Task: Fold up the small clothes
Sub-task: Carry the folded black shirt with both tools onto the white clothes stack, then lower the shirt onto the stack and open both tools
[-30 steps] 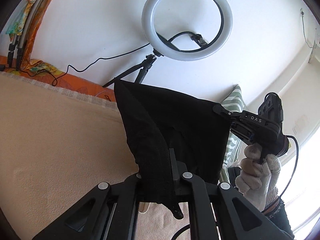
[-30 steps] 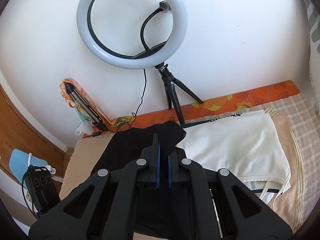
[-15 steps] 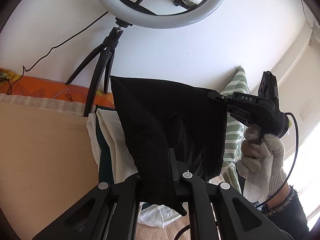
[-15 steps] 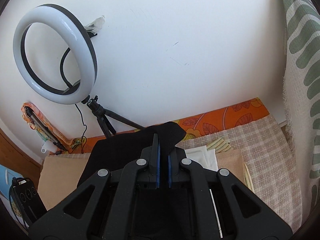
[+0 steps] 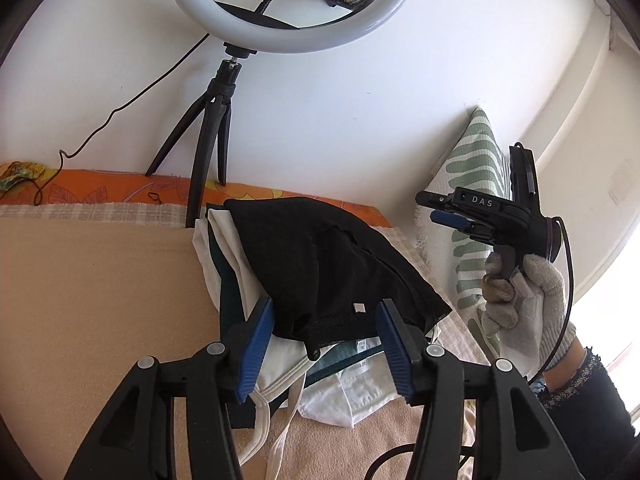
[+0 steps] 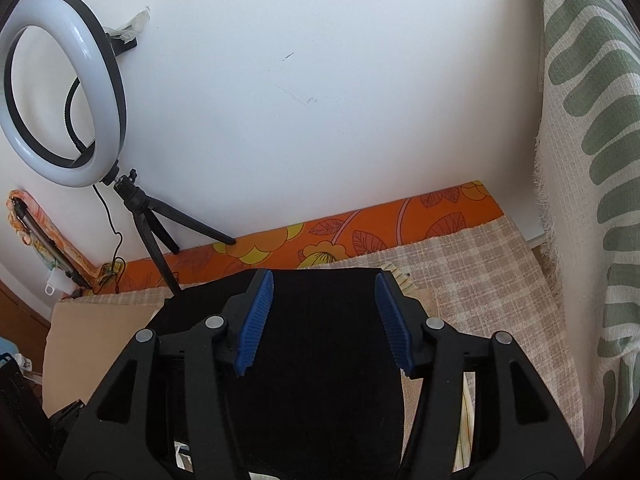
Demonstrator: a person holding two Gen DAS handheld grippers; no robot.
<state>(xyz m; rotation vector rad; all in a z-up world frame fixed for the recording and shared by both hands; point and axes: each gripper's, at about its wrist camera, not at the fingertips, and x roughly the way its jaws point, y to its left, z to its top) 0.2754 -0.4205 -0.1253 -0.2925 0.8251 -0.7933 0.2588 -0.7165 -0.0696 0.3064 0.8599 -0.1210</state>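
Black garment dropped rumpled on white pile; both fingers' pairs just spread, empty; may slide off, unfold.

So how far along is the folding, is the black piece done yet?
Looks done: the folded black garment lies on top of the pile of white clothes. In hand: nothing. The left gripper and right gripper have just been opening, pads clear of the cloth. Left: pulling both grippers away. No unfolded clothes are in view.
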